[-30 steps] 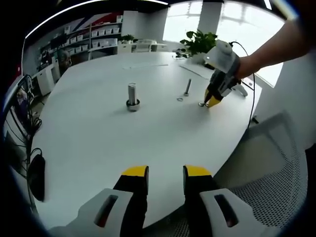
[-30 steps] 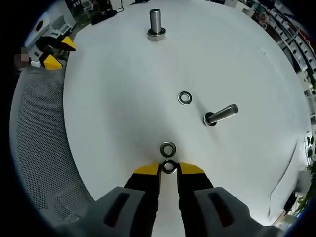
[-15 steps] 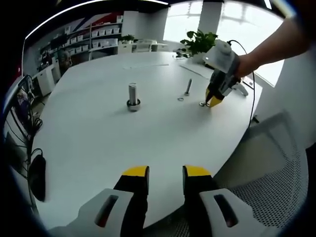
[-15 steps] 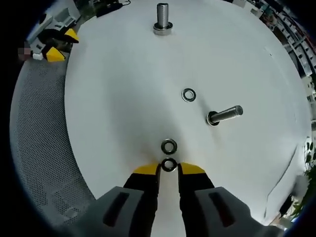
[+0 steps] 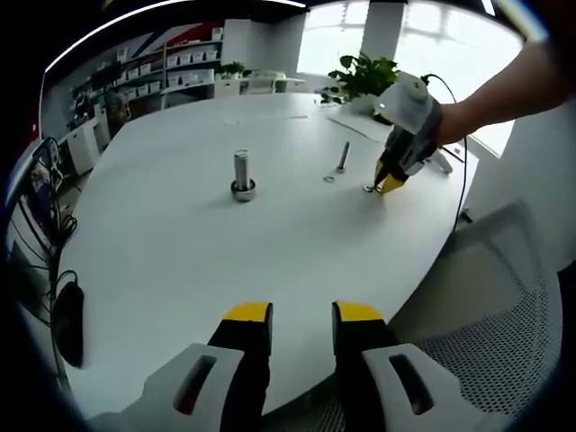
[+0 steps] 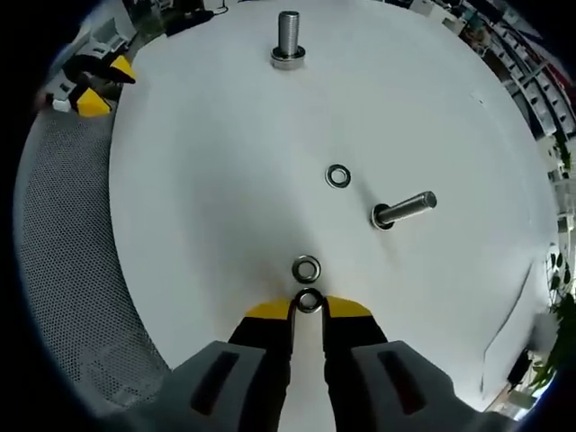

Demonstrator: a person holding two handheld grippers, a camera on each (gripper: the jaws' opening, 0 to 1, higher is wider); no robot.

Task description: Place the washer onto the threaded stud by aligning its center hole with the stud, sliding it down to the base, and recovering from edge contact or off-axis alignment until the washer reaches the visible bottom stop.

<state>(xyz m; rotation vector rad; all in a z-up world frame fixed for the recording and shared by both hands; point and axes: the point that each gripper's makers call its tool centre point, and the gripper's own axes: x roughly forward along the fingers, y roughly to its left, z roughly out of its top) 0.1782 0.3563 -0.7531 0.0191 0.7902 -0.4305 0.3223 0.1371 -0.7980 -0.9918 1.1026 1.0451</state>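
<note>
I see my left gripper (image 5: 301,315) at six o'clock with grey moulded bodies bearing dark slots, black jaws and yellow tips, my right gripper (image 6: 308,310) built alike, and at two o'clock a bare forearm (image 5: 504,90) trailing a thin black cable (image 5: 462,171).

White round tabletop (image 5: 180,243) ahead of the left gripper (image 5: 302,315). Grey mesh chair (image 5: 504,315) to its right. Far ahead: bright windows (image 5: 432,45), potted plant (image 5: 364,76), wall shelves (image 5: 171,67) at far left. Black cables (image 5: 36,225) left of the tabletop.
</note>
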